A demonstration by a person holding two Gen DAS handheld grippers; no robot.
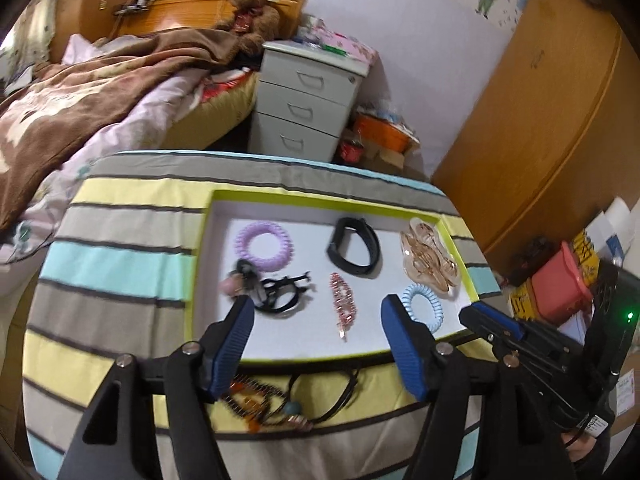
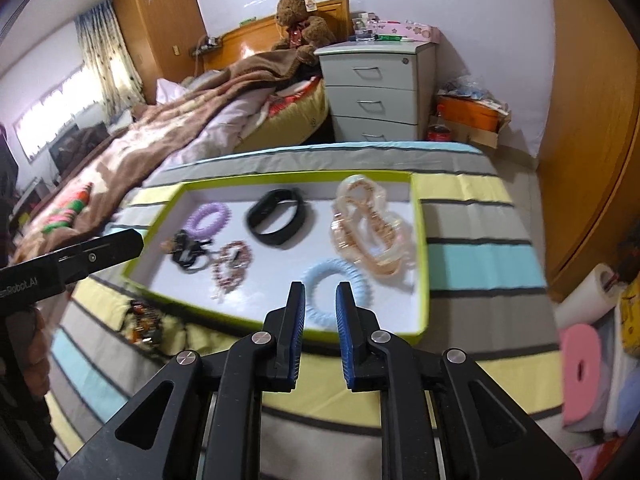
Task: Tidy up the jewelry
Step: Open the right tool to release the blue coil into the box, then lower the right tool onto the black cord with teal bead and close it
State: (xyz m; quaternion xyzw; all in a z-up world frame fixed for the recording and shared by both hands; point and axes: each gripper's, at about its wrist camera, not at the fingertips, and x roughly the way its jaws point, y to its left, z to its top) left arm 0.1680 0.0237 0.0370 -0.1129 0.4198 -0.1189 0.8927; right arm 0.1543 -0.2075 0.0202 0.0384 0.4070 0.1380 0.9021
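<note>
A lime-rimmed white tray (image 1: 320, 196) (image 2: 280, 178) lies on a striped cloth. It holds a purple coil tie (image 1: 264, 246) (image 2: 208, 218), a black wristband (image 1: 354, 246) (image 2: 280, 216), a clear rose-gold claw clip (image 1: 430, 260) (image 2: 368, 228), a blue coil tie (image 1: 438, 304) (image 2: 362, 280), a pink beaded clip (image 1: 342, 300) (image 2: 232, 266) and a black hair tie (image 1: 280, 298) (image 2: 186, 254). My left gripper (image 1: 316, 308) hovers open over the tray's near edge, holding nothing. My right gripper (image 2: 321, 288) stands just short of the blue coil tie, jaws narrowly apart and empty.
An amber comb clip (image 1: 256, 400) (image 2: 144, 320) and a black cord necklace (image 1: 340, 396) lie on the cloth in front of the tray. Beyond are a bed with a brown blanket (image 1: 100, 92), a grey drawer unit (image 2: 376, 92), a wooden wardrobe (image 1: 540, 100) and boxes (image 1: 560, 288) at right.
</note>
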